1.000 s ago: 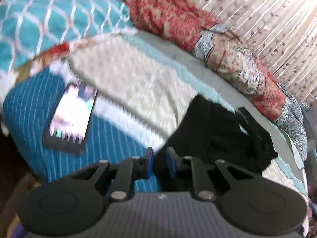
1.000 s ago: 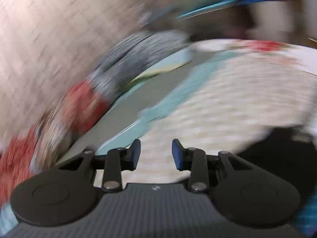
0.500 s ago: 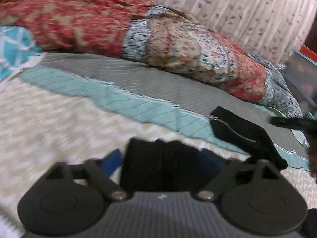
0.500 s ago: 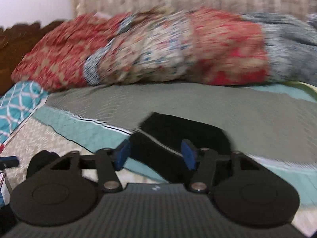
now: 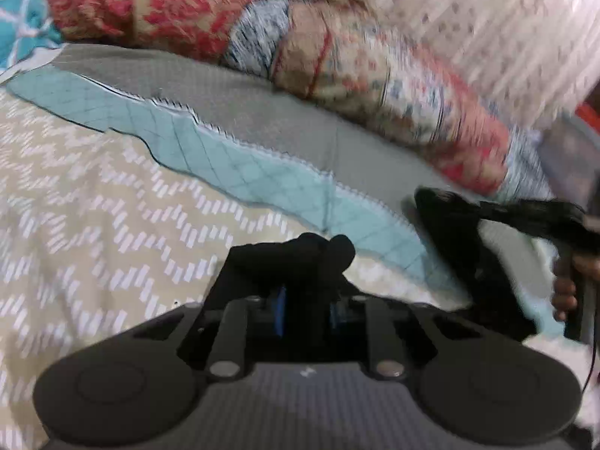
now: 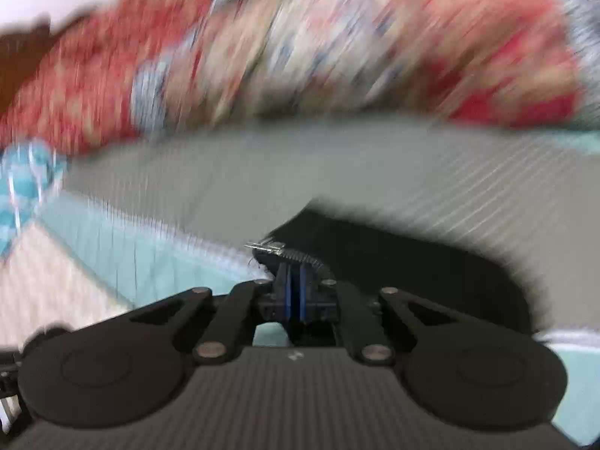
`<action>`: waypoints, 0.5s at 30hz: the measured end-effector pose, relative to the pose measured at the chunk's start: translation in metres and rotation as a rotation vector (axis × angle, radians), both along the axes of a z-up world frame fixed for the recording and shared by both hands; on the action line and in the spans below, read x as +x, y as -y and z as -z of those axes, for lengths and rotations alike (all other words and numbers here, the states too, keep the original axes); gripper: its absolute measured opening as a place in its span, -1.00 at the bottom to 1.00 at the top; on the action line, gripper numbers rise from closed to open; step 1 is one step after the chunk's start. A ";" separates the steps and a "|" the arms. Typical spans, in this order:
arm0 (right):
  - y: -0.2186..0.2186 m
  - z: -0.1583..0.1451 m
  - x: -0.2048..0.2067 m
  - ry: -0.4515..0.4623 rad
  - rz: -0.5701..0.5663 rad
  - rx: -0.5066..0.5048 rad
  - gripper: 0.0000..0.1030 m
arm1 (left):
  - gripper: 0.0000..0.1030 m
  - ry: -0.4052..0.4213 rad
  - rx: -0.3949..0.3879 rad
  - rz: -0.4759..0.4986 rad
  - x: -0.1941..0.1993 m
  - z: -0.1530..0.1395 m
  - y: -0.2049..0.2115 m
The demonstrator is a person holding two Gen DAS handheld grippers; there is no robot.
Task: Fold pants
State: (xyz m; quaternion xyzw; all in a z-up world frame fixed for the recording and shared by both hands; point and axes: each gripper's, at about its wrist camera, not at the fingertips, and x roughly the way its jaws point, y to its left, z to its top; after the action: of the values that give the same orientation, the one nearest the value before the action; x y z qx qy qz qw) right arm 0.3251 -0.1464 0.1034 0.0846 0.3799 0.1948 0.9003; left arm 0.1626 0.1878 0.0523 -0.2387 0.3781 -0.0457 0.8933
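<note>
Black pants (image 5: 296, 262) pinched in both closed tools.

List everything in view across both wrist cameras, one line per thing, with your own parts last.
black fabric pants: one, black, on the bed, gripped at two spots, metal zipper at the right grip
patchwork bedspread: one, beige zigzag, teal and grey panels, under the pants
red floral quilt: one, red, blue and cream, bunched along the far edge
pale patterned curtain: one, cream, behind the quilt
teal lattice pillow: one, far left
left gripper: one, black with blue pads, clamped on pants
right gripper: one, same, clamped on pants
hand: one, holding the right gripper's handle
</note>
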 end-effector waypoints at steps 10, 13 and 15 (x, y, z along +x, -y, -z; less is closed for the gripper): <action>0.286 -0.114 -0.189 0.346 0.564 0.230 -0.96 | -0.67 0.081 -0.048 -0.074 -0.069 -0.047 -0.013; 0.347 -0.088 -0.262 0.340 0.776 0.288 -0.96 | -0.67 0.074 -0.059 -0.083 -0.090 -0.049 -0.014; 0.381 -0.058 -0.312 0.279 0.918 0.307 -0.95 | -0.67 0.059 -0.059 -0.086 -0.103 -0.048 -0.014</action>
State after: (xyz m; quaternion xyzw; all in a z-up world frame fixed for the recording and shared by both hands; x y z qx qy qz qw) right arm 0.0133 -0.5272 0.1618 0.3473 0.1465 -0.1580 0.9126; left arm 0.0594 0.2019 0.1006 -0.2796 0.3394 -0.0256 0.8978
